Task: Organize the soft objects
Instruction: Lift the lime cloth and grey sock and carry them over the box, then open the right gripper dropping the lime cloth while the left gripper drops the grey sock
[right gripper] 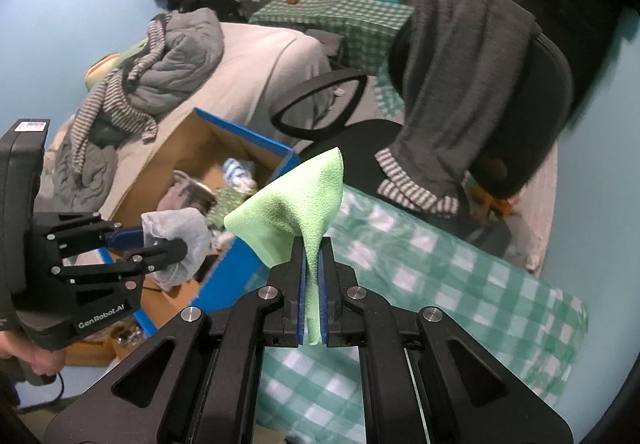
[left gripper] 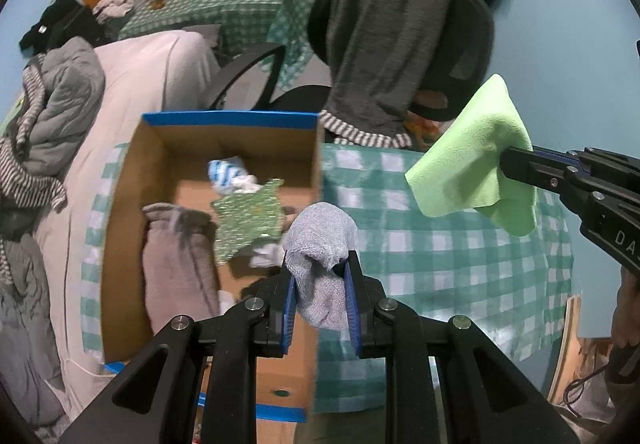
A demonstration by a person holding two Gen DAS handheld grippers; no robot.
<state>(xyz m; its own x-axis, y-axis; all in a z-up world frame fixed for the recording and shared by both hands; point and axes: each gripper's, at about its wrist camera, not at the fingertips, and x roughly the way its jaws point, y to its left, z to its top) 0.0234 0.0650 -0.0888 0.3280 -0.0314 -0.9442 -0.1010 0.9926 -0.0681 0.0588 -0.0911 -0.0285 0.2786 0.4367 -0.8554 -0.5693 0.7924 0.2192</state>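
Note:
My left gripper is shut on a grey knitted cloth that bulges above the fingertips and hangs down between them, right at the near edge of a cardboard box with a blue rim. In the right wrist view the same left gripper and grey cloth hover at the box's right wall. My right gripper is shut on a light green cloth that stands up in a peak; it also shows as the green cloth at the right gripper, over the checked tablecloth.
The box holds a taupe towel, a green patterned fabric and a blue-white item. It stands on a green-and-white checked tablecloth. Behind are an office chair draped with a dark grey garment, and a bed piled with grey clothes.

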